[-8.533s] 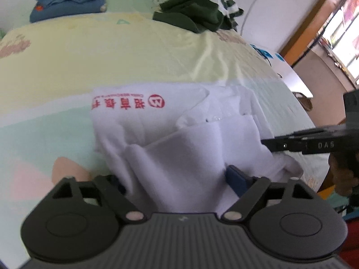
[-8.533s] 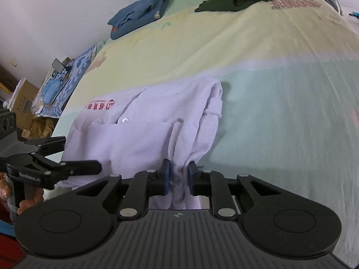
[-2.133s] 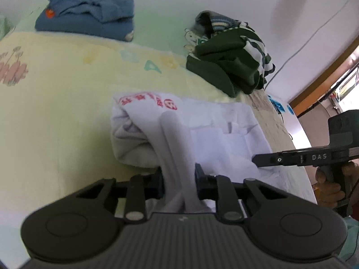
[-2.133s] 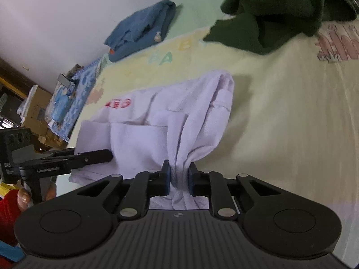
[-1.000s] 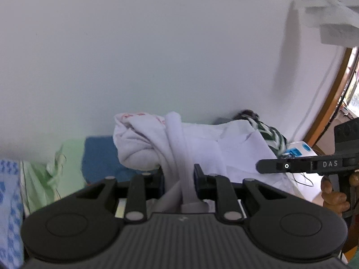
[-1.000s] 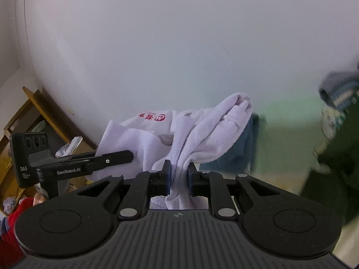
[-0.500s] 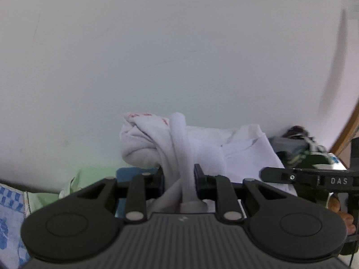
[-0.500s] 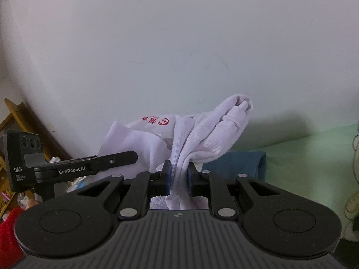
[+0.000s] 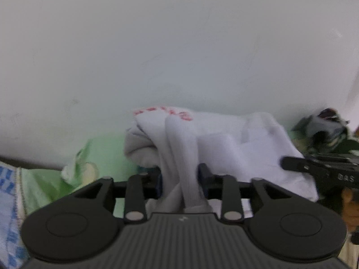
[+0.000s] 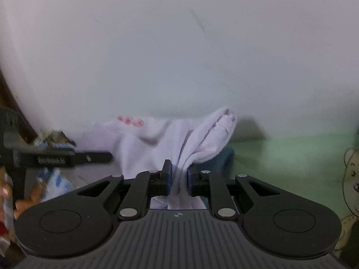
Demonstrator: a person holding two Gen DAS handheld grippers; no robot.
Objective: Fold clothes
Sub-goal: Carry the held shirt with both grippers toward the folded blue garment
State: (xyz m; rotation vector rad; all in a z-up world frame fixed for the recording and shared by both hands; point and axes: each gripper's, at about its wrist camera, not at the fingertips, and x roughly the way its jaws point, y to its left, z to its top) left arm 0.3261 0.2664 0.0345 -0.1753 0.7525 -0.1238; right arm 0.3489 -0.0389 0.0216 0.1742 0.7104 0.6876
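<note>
A folded white shirt point(image 9: 224, 148) with red print hangs between both grippers, low over the bed by the wall. My left gripper point(image 9: 180, 174) has a bunched fold of it between its jaws, which are opening; the cloth lies loose there. My right gripper point(image 10: 179, 172) is shut on another bunched fold of the white shirt point(image 10: 208, 139). Each view shows the other gripper beside the shirt: the right gripper point(image 9: 314, 168) at the right edge, the left gripper point(image 10: 67, 157) at the left. A blue folded garment point(image 10: 226, 157) shows just under the shirt.
A white wall fills the upper half of both views. The green sheet point(image 10: 280, 152) with a bear print point(image 10: 352, 179) lies to the right. A dark green striped pile point(image 9: 325, 132) sits beyond the shirt, and a blue-checked cloth point(image 9: 9, 190) is at the left edge.
Both grippers have come down toward the bed with the shirt. The left gripper's jaws have spread apart around the fold. The right gripper's hold is unchanged.
</note>
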